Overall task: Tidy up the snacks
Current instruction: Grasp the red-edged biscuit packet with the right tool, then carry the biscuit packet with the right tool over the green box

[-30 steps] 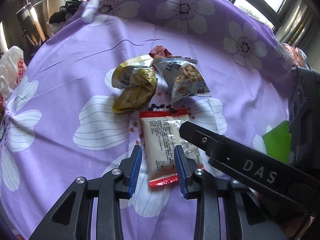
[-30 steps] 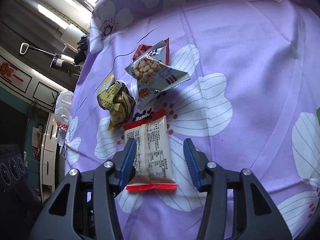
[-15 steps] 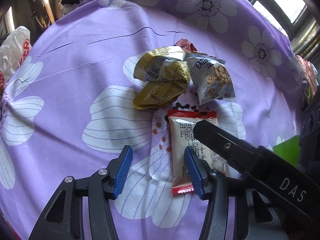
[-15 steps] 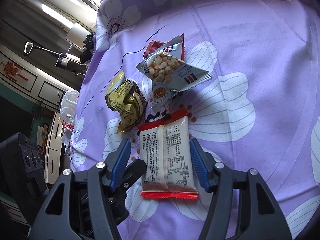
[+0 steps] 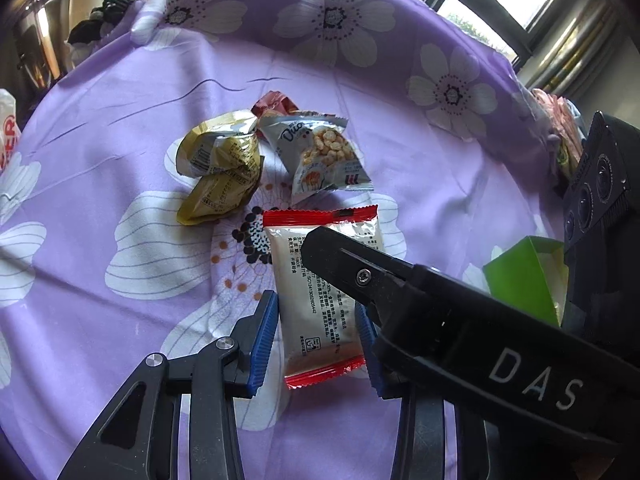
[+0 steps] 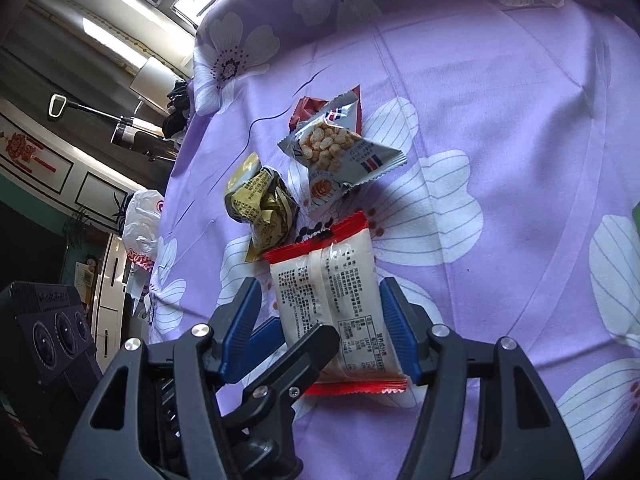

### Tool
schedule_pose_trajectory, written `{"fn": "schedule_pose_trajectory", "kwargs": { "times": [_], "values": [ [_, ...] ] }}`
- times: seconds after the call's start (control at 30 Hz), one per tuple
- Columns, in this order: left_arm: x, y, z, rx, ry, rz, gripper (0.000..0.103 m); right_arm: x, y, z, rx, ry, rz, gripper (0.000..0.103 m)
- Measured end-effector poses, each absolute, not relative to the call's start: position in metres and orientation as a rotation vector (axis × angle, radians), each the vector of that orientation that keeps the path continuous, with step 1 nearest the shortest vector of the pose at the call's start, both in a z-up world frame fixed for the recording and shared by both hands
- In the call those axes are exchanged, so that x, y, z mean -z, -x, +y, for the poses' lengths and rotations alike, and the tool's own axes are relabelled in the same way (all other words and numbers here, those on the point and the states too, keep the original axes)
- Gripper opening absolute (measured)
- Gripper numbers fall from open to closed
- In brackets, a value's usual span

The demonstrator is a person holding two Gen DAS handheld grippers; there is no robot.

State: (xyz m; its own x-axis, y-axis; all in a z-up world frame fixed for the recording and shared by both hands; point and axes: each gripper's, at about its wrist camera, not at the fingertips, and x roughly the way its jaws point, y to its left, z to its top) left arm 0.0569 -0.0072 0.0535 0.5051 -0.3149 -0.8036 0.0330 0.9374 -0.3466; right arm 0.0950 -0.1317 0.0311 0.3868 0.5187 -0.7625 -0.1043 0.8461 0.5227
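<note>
Purple flowered cloth (image 5: 132,128) covers the desk, where we note a white red-edged packet (image 5: 316,300) lying flat, with a crumpled yellow wrapper (image 5: 218,172) and a silver puffed-snack bag (image 5: 320,156) just beyond it. We find the left tongs (image 5: 316,338) closing, blue pads either side of the packet's near end and not visibly pressing. We find the right tongs (image 6: 320,324) straddling the same packet with jaws apart, gaps showing at both pads.
</note>
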Motion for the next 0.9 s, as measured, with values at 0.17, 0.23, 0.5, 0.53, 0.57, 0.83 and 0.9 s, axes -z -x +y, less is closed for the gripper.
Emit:
{"fn": "schedule_pose_trajectory", "kwargs": {
  "times": [0.17,0.23,0.5,0.53,0.57,0.83,0.9],
  "values": [
    [-0.08,-0.035,-0.027,0.266,0.237,0.925,0.04,-0.062,-0.073,-0.142,-0.361,-0.376,1.013,0.063],
    [-0.086,-0.028,-0.039,0.297,0.206,0.891,0.04,-0.071,-0.064,-0.15,-0.337,-0.366,0.985,0.063],
    [-0.112,-0.019,-0.082,0.401,0.179,0.814,0.04,-0.098,-0.04,-0.197,-0.242,-0.384,0.884,0.063],
    [-0.116,-0.019,-0.088,0.411,0.176,0.806,0.04,-0.103,-0.039,-0.203,-0.234,-0.381,0.868,0.063],
    [-0.119,-0.019,-0.096,0.423,0.171,0.795,0.04,-0.108,-0.036,-0.209,-0.225,-0.378,0.851,0.063],
    [-0.131,-0.025,-0.167,0.561,0.161,0.759,0.04,-0.134,-0.022,-0.277,-0.095,-0.389,0.783,0.066],
    [-0.129,-0.027,-0.184,0.593,0.156,0.769,0.04,-0.135,-0.019,-0.295,-0.054,-0.406,0.782,0.067]
  ]
}}
